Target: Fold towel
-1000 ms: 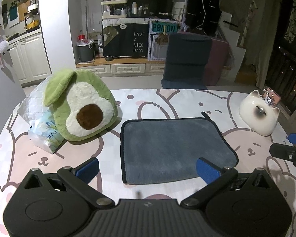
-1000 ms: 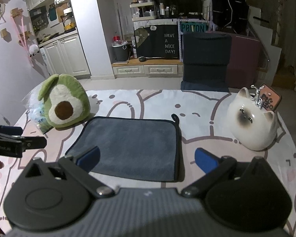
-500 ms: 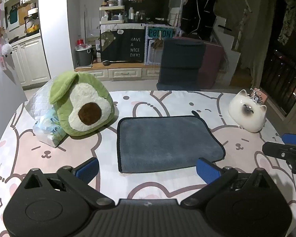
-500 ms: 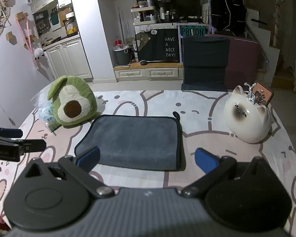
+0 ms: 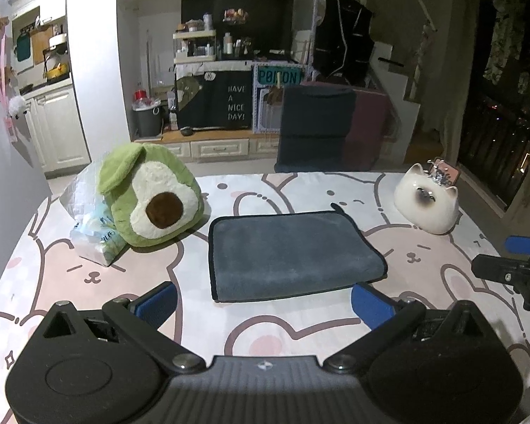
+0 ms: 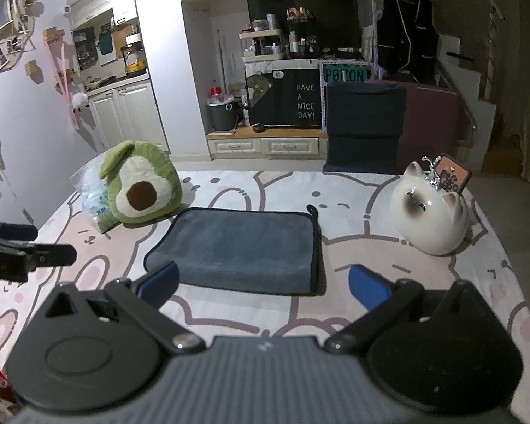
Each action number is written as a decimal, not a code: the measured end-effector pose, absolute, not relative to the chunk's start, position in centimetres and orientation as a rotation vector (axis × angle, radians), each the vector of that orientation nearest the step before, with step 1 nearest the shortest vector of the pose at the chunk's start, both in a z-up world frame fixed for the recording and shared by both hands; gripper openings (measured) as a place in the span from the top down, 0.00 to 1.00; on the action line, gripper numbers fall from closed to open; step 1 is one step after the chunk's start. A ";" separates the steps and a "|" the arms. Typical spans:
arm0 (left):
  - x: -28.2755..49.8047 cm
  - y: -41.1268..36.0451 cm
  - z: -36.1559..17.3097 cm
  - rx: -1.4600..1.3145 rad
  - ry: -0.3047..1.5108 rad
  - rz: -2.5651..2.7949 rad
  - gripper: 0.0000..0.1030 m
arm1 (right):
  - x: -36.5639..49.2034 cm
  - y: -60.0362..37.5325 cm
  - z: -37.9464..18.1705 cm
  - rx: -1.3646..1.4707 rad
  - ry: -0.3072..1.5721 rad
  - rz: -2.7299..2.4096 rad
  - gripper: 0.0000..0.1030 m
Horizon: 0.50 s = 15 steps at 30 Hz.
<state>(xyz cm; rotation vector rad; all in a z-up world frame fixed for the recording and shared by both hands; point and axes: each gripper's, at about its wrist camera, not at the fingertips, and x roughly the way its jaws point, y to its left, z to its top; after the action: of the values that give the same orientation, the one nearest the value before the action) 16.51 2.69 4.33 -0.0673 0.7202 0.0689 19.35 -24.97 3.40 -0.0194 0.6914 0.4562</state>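
The grey towel lay flat mid-counter, between both grippers. Left gripper and right gripper hovered spread, empty. Soft and limp, it looked best pinched at a near corner.

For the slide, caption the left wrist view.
Open left gripper faces a folded grey towel between avocado plush and cat figurine.

Towel centred on table, avocado plush to its left, cat figurine to its right

a black cloth reads "have a nice day!"; a teal sign reads "poison".
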 end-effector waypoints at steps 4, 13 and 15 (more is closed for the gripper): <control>15.2 2.3 5.0 -0.068 0.690 0.049 0.00 | 18.1 -25.4 3.8 -0.004 0.672 0.460 0.00; 12.4 1.6 5.8 -0.044 0.643 0.026 0.00 | 15.3 -25.8 4.5 -0.017 0.653 0.474 0.00; 11.9 1.5 5.8 -0.040 0.639 0.025 0.00 | 14.6 -25.8 4.7 -0.017 0.645 0.479 0.00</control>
<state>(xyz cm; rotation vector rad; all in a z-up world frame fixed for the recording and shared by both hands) 11.86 1.47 5.82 -0.0397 0.6395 0.0251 14.64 -25.80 4.67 -0.0172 0.6450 0.4789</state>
